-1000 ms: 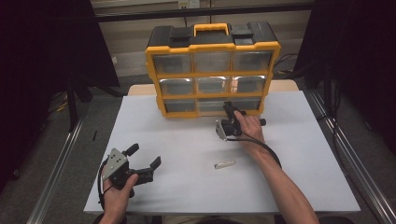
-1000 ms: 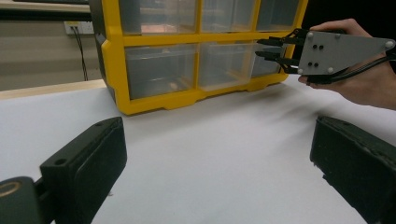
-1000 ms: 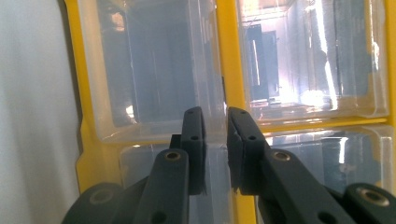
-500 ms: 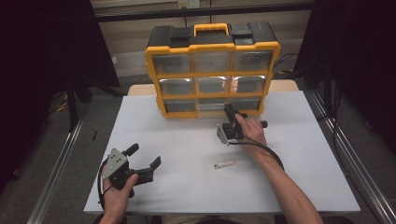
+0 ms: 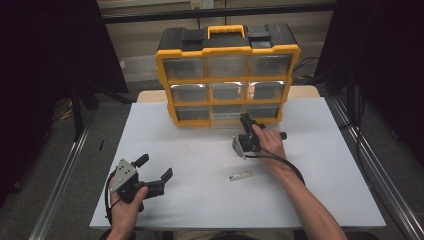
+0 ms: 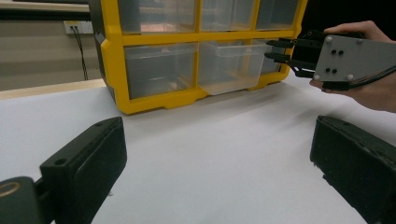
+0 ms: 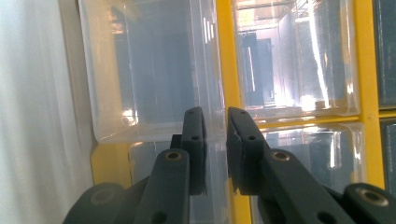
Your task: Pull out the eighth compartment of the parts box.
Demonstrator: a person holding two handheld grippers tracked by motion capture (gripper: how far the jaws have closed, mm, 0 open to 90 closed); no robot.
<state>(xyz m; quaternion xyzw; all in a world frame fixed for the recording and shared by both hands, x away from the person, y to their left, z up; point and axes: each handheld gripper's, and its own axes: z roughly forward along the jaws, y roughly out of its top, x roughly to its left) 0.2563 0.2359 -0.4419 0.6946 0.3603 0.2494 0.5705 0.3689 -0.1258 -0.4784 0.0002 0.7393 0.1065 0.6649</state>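
On the white worktop (image 5: 200, 150) stands a yellow-and-black drawer cabinet (image 5: 227, 75), at about 12 o'clock from the worktop's middle, with three rows of clear drawers. The middle drawer of the bottom row (image 5: 227, 114) sticks out a little from the cabinet's face; in the left gripper view that drawer (image 6: 231, 65) juts forward past its neighbours.

The right hand-held gripper (image 5: 246, 124) is at the front of this drawer, at about 1 o'clock from the worktop's middle, pointing toward the cabinet, with the person's right hand (image 5: 270, 142) wrapped around its body. In the right gripper view its jaws stand nearly together, with only a narrow gap, and the clear front wall of the drawer (image 7: 154, 79) lies right at their tips. Whether the pads actually press on the drawer's edge I cannot tell. In the left gripper view the right hand-held gripper (image 6: 280, 50) has its tips at the drawer's right front corner.

The left hand-held gripper (image 5: 154, 170) sits low at about 8 o'clock, in the person's left hand (image 5: 125, 205), its jaws spread wide with nothing between them, well apart from the cabinet.

A small pale flat piece (image 5: 240, 176) lies on the worktop at about 5 o'clock, near the right forearm.
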